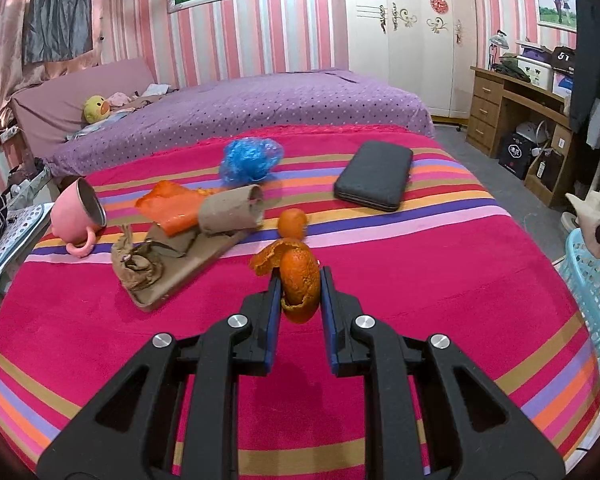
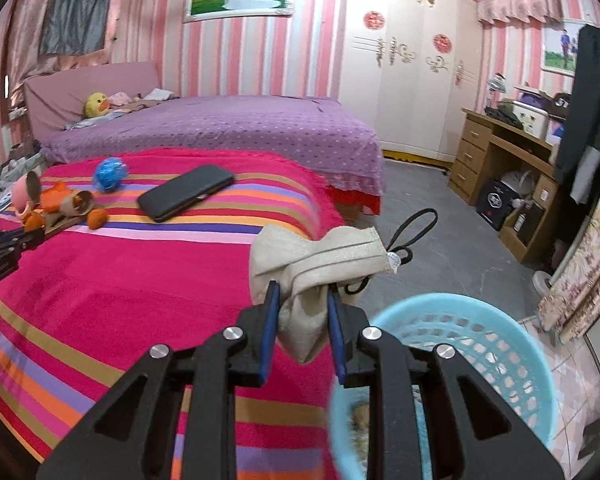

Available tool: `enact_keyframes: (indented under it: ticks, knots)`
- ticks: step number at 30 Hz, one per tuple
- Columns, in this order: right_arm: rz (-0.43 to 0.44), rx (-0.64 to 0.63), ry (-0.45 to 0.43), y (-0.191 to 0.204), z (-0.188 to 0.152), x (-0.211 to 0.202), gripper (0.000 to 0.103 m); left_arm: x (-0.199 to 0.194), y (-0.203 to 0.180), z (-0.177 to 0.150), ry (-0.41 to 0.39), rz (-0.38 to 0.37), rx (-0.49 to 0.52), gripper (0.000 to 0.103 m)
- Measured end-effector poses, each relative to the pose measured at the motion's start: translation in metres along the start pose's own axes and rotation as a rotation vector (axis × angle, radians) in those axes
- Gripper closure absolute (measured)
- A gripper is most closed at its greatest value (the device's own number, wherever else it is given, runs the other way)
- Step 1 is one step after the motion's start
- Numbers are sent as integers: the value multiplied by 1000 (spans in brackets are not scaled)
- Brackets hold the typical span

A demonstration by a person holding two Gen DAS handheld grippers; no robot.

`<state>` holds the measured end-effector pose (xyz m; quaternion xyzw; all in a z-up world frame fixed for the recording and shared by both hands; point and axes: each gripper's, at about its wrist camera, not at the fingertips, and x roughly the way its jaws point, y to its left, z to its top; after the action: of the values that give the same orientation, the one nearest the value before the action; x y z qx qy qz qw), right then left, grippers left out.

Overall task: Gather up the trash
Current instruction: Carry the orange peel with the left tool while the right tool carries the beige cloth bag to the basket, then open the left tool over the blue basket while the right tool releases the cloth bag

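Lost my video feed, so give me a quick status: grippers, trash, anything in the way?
Left gripper shut on orange peel. Right gripper shut on crumpled face mask, above blue basket. Path clear.

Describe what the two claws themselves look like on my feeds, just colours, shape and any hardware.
Both match: the left claw and the right claw have matte black angular linkage arms with triangular cut-outs, silver round pivot bolts, and flat blue pads lining the inner faces of the fingers. No cables, markings or sleeves show.
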<state>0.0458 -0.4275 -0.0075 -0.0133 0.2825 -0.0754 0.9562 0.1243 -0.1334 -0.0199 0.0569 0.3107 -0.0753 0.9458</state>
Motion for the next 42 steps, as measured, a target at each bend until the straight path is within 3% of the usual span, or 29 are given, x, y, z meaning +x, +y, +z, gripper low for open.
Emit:
enact_keyframes:
  ticks: [13,27,34,42]
  knots:
    - [-75,125,-17,-90,-15,-16,80,-14,-73,8,-42,-20,82,85]
    - [-191,200,23,-180,-54,-30,80,-13,-214,3,-35,-262,173,85]
    - [-227,234,37,-207,-69,-31,80,-7,-285,0,-1,-342,221,85]
    - [-213,252,27,-215,-72,-31,80,0,-327,3,38,-373,256,83]
